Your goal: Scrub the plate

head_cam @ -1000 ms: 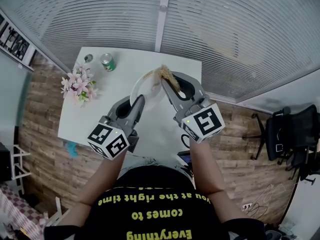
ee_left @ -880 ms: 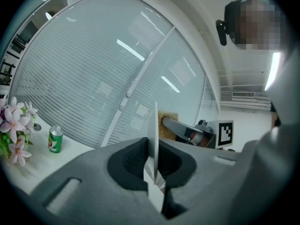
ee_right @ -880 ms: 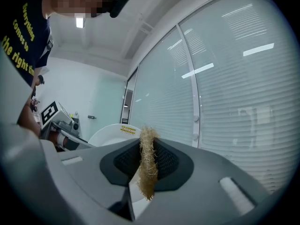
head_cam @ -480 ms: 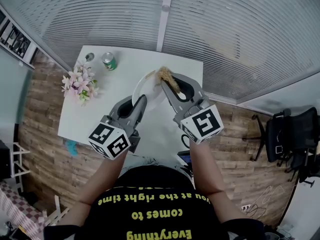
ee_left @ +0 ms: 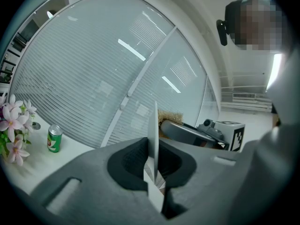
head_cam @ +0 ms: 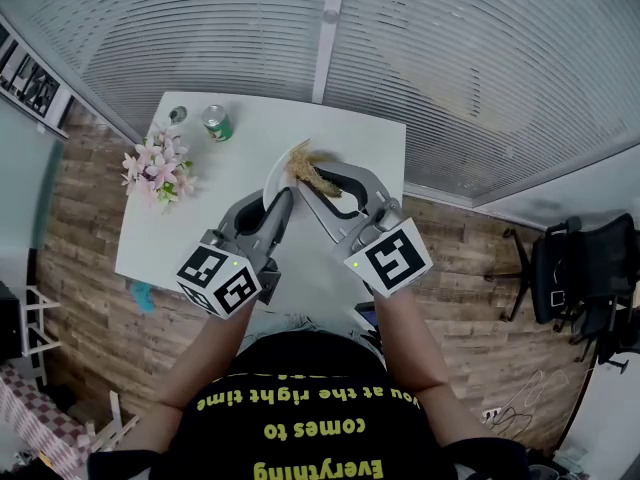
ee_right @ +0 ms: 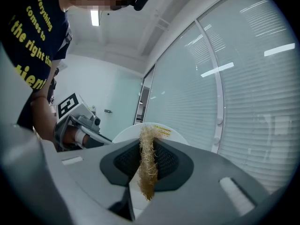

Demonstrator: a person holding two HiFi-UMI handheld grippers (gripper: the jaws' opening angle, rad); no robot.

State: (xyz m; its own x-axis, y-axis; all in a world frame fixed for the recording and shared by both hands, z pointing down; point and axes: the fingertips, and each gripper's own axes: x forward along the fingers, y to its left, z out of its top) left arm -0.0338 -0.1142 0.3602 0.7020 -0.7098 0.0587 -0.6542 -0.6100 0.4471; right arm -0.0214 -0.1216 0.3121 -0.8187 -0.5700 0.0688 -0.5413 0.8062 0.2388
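Note:
A white plate [head_cam: 277, 174] stands on edge above the white table [head_cam: 180, 238], and my left gripper [head_cam: 277, 202] is shut on its near rim. In the left gripper view the plate [ee_left: 153, 135] shows edge-on between the jaws of the left gripper [ee_left: 153, 168]. My right gripper [head_cam: 308, 179] is shut on a tan fibrous scrubber [head_cam: 301, 160], which lies against the plate's right face near its top. In the right gripper view the scrubber [ee_right: 148, 165] hangs between the jaws of the right gripper [ee_right: 149, 150], with the plate [ee_right: 123, 136] behind it and the left gripper [ee_right: 77, 125] at the left.
A green can [head_cam: 214, 123] and a small jar [head_cam: 177, 115] stand at the table's far left corner. Pink flowers [head_cam: 157, 168] sit along the left edge. A glass wall with blinds [head_cam: 450, 58] runs behind the table. An office chair [head_cam: 580, 268] is at the right.
My right gripper has swung left with the scrubber, from the plate's right rim onto its upper face, and has rolled a little. The left gripper and plate have stayed put.

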